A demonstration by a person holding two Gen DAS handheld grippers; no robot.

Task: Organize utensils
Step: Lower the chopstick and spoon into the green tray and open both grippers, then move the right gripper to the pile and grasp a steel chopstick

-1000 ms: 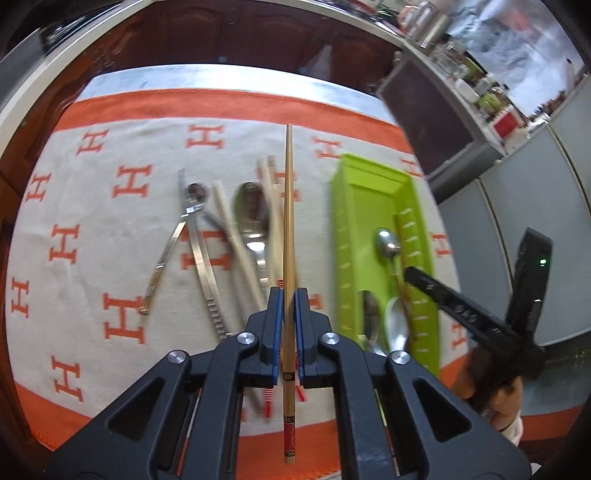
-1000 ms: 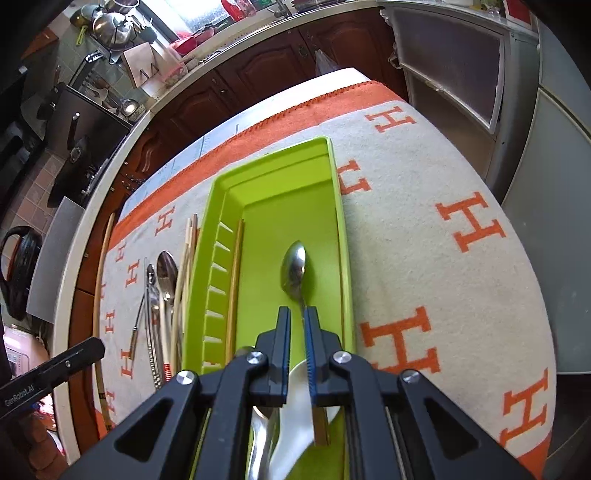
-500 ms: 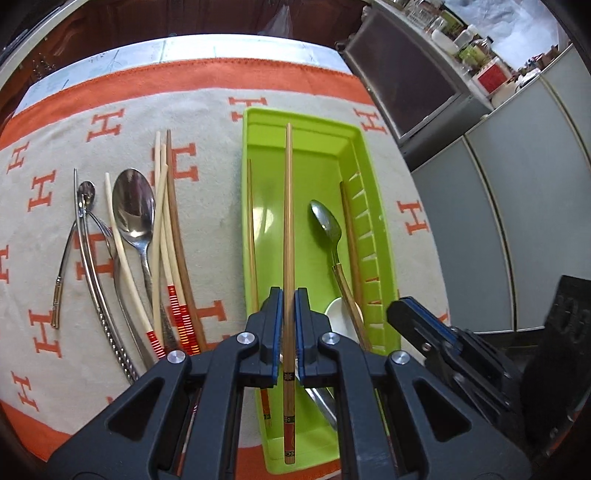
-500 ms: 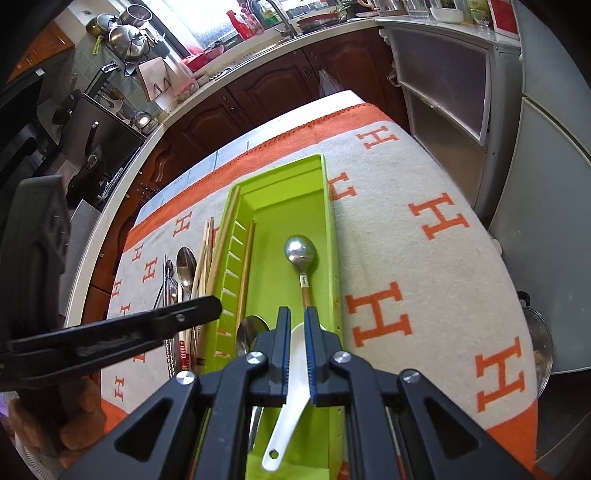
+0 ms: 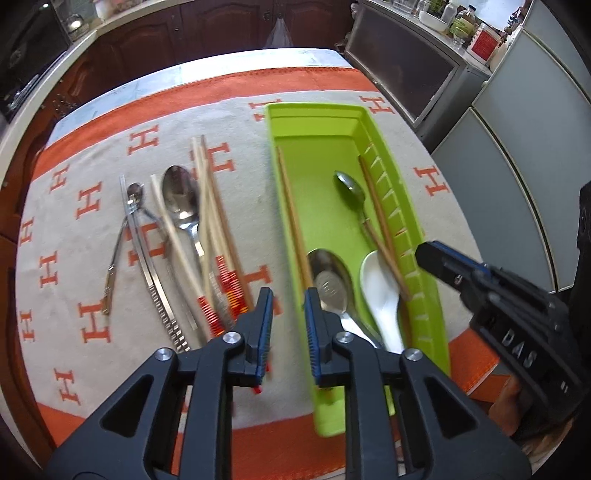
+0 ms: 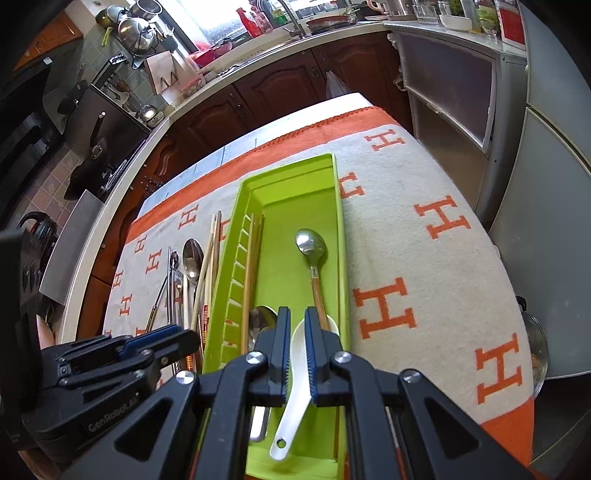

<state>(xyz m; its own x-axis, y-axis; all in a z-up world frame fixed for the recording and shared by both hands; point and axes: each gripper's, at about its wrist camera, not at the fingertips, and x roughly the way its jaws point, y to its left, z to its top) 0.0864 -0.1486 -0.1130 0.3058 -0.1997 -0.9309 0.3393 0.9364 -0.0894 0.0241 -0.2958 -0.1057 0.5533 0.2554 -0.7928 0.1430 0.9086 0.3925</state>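
While your left gripper [image 5: 287, 314] hangs open and empty above the lime-green plastic tray's [image 5: 424, 236] near rim, loose wooden chopsticks [image 5: 212, 221] lie crossed over a steel spoon [image 5: 181, 201] on the cloth; reach carelessly and you could nudge them. Your right gripper [image 6: 297, 334] is parted over the white ceramic spoon [image 6: 293, 373] in the tray.

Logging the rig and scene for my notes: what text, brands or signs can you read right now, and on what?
"GenRobot.AI": on the left gripper body, seen in the right wrist view.
"DAS": on the right gripper body; more may be cut off.
"H": repeated orange letters on the cloth.
Red sign on the counter: too small to read.
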